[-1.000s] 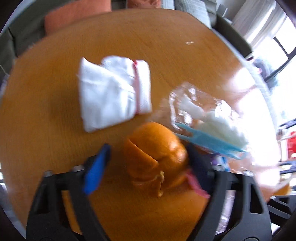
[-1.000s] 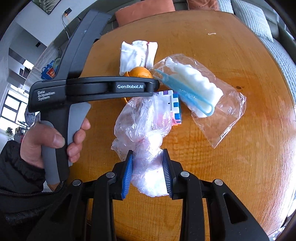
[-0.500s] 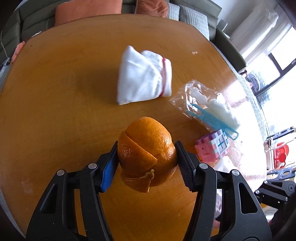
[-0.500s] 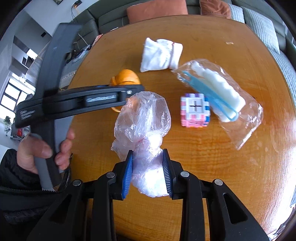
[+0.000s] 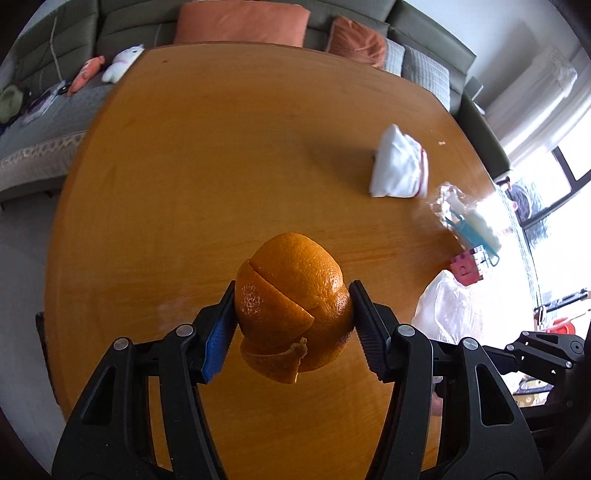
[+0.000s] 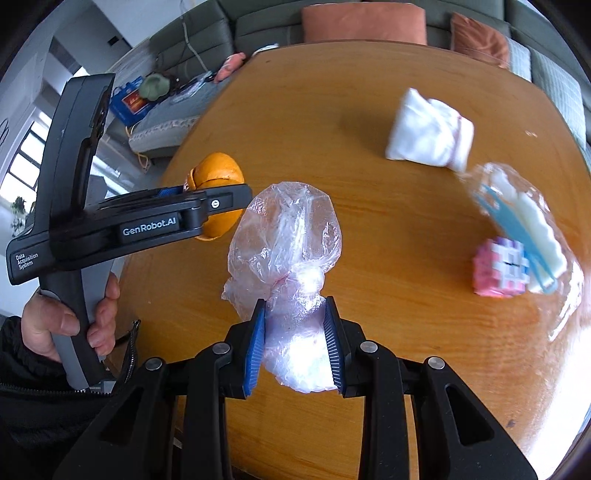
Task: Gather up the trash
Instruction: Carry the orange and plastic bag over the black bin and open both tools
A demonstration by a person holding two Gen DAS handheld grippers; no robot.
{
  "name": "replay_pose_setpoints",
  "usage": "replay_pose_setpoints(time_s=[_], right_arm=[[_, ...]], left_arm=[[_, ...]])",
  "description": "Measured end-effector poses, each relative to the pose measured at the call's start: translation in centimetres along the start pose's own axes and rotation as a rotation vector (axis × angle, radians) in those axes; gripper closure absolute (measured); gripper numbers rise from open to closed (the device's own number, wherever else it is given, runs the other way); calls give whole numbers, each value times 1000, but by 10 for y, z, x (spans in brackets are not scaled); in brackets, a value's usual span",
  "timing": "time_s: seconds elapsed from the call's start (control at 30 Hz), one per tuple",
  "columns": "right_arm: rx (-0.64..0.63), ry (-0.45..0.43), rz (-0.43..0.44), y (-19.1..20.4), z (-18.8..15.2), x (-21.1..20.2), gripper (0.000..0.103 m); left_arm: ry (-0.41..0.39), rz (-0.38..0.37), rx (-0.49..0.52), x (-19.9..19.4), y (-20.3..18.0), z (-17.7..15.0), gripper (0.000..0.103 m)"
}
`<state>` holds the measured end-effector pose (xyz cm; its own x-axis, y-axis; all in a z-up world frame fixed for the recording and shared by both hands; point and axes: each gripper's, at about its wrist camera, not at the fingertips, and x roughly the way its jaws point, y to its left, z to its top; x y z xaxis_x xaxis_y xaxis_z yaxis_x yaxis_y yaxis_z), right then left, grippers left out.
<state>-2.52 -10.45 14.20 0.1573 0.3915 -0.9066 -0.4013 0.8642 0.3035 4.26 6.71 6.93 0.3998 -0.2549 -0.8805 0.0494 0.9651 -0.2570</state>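
My left gripper (image 5: 291,314) is shut on an orange peel (image 5: 291,302) shaped like a whole orange and holds it above the wooden table (image 5: 221,166). In the right wrist view the peel (image 6: 218,177) shows behind the left gripper (image 6: 207,203). My right gripper (image 6: 295,332) is shut on a crumpled clear plastic bag (image 6: 288,236) that stands up from the jaws. The bag also shows in the left wrist view (image 5: 447,306).
On the table lie a folded white cloth (image 6: 428,133), a clear packet with a blue clip and white pieces (image 6: 524,214) and a pink and white block cube (image 6: 498,269). A sofa with orange cushions (image 5: 240,22) stands behind the table.
My left gripper closed on the orange peel, lifted it and carried it left, away from the cloth and packet. My right gripper kept holding the plastic bag.
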Motion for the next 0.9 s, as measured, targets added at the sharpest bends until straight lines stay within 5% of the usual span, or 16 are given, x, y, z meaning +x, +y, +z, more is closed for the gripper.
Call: replay_pose_setpoints(time_s=[0.9], right_arm=[[-227,59,9,144,42,51,71]], left_arm=[[-102,51,-224,-75,152,-49,45]])
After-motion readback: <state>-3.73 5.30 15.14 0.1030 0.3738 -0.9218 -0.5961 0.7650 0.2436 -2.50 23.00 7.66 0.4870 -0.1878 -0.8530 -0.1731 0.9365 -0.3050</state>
